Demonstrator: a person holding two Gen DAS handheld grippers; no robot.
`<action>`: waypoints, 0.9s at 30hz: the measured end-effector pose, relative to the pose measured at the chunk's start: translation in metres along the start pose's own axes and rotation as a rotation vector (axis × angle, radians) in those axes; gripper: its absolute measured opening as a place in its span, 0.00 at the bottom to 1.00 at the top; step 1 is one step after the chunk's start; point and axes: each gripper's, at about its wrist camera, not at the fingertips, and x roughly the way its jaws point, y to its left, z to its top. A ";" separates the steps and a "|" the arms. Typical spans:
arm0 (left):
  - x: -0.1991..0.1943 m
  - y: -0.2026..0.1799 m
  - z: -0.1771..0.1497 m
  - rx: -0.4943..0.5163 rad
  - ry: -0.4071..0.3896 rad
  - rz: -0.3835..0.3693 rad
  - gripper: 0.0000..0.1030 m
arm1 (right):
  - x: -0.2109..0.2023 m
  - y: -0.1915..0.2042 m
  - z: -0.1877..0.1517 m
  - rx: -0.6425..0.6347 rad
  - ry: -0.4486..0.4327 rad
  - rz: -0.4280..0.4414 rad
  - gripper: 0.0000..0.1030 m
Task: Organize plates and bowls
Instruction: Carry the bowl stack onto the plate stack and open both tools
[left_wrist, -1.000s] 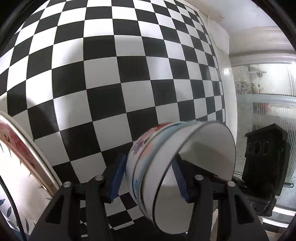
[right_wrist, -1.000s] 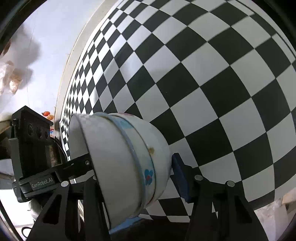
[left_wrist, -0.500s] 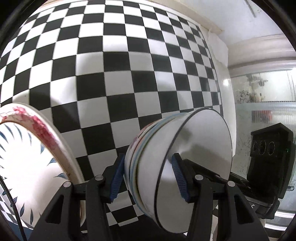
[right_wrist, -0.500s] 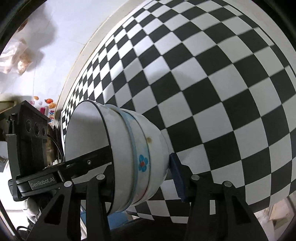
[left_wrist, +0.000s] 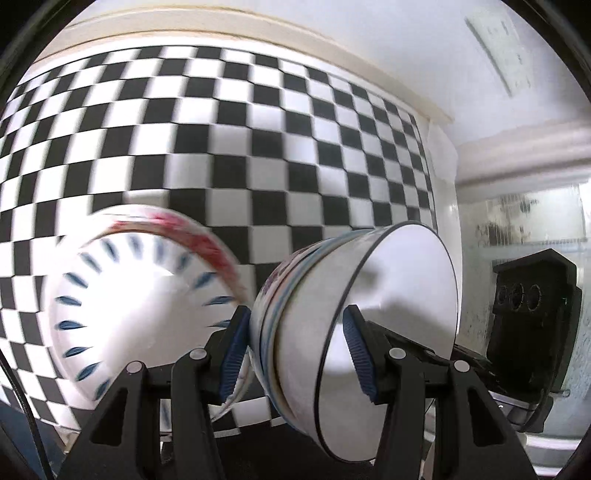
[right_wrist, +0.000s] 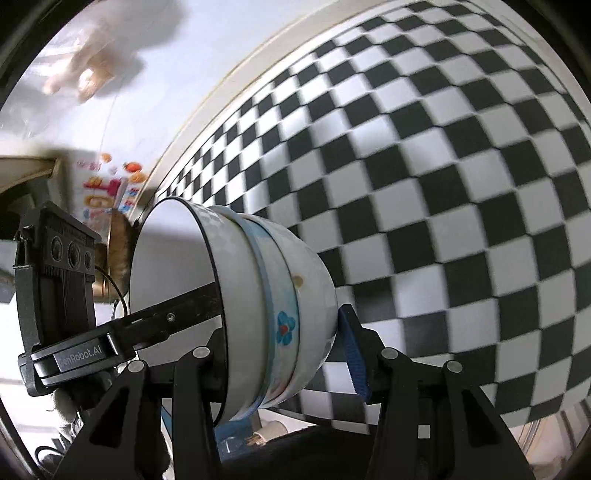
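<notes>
Both grippers pinch one nested bowl stack (left_wrist: 354, 314) from opposite rims: left gripper (left_wrist: 295, 350) and right gripper (right_wrist: 280, 354) each have one finger inside the top bowl, one against the outer wall. The stack is held on its side in the air over the checkered table (left_wrist: 258, 147), just beside a plate pile (left_wrist: 140, 295) (blurred). Risks: inner bowls sliding out of the tilted nest; uneven pull between grippers twisting the stack loose; clipping the plates.

At nine o'clock of the nested white ceramic bowls (left_wrist: 354, 317), a blue-leaf-patterned white plate (left_wrist: 140, 310) blocks passage. Twelve o'clock lies open over the black-and-white checkered tablecloth (left_wrist: 258, 147).
</notes>
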 end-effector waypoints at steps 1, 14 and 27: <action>-0.005 0.006 -0.001 -0.011 -0.010 0.003 0.46 | 0.003 0.008 0.000 -0.014 0.006 0.005 0.49; -0.049 0.101 -0.013 -0.203 -0.110 0.040 0.46 | 0.076 0.099 -0.008 -0.191 0.125 0.037 0.48; -0.032 0.136 -0.028 -0.270 -0.079 0.049 0.46 | 0.127 0.110 -0.017 -0.218 0.198 -0.004 0.48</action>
